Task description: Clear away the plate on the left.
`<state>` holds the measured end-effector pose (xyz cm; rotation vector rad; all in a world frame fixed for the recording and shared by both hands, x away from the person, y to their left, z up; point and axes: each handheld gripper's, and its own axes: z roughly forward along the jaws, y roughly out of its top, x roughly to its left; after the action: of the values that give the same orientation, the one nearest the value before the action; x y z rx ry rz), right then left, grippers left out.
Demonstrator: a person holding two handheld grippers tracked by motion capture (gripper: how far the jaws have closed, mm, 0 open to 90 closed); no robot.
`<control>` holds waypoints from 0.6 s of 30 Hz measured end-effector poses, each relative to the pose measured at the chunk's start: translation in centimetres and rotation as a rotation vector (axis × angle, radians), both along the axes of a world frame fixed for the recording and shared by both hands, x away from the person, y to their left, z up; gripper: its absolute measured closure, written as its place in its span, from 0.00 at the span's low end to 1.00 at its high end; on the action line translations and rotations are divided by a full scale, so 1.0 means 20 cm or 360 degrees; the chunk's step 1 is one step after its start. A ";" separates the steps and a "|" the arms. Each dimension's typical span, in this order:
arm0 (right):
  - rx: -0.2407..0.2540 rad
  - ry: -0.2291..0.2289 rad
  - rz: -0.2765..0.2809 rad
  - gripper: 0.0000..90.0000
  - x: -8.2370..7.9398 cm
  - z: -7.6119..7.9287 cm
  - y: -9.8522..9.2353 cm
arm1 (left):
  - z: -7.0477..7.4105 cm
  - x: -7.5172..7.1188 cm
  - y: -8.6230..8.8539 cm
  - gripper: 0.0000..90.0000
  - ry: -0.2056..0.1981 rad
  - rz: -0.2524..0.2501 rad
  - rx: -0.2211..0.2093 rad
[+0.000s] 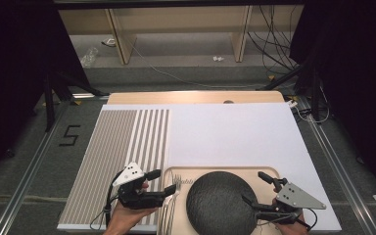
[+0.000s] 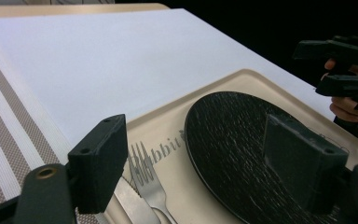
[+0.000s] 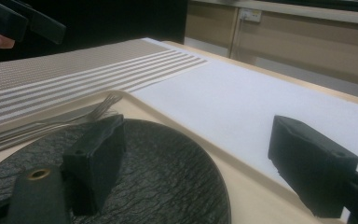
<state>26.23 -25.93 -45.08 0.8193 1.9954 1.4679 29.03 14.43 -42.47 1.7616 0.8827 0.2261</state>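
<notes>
**Reader:** Which thing does the coming move appear to concern, and where does it lie?

**Annotator:** The cutlery: a fork and a knife lie side by side in the left strip of the tray, between the tray's left rim and the black plate. The tray itself sits at the near edge of the tabletop.

**Reader:** How does the cutlery lie from the left gripper?

**Annotator:** Just below and ahead of its jaws. The fork's long axis runs from the tray's near edge toward its far edge, tines at the far end; the jaws straddle that line, released, with nothing between them.

**Reader:** And the right gripper?

**Annotator:** It hovers at the plate's right rim, jaws spread, holding nothing. The plate separates it from the cutlery.

**Reader:** So which hand is nearer?

**Annotator:** The left, clearly; a grasp would likely close across the fork's handle.
</notes>
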 end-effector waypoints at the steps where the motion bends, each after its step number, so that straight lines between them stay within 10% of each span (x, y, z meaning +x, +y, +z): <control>1: 0.0003 0.0000 -0.0001 0.22 0.00 0.00 0.00 | 0.00 0.00 0.00 0.24 -0.0020 0.0002 -0.0006; 18: 0.0002 -0.0002 -0.0004 0.22 0.00 0.00 0.00 | -0.02 -0.05 0.07 0.20 -0.0233 0.0024 -0.0036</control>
<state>26.20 -25.98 -45.05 0.8208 1.9921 1.4684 28.10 15.85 -42.94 1.6949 0.7903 0.3489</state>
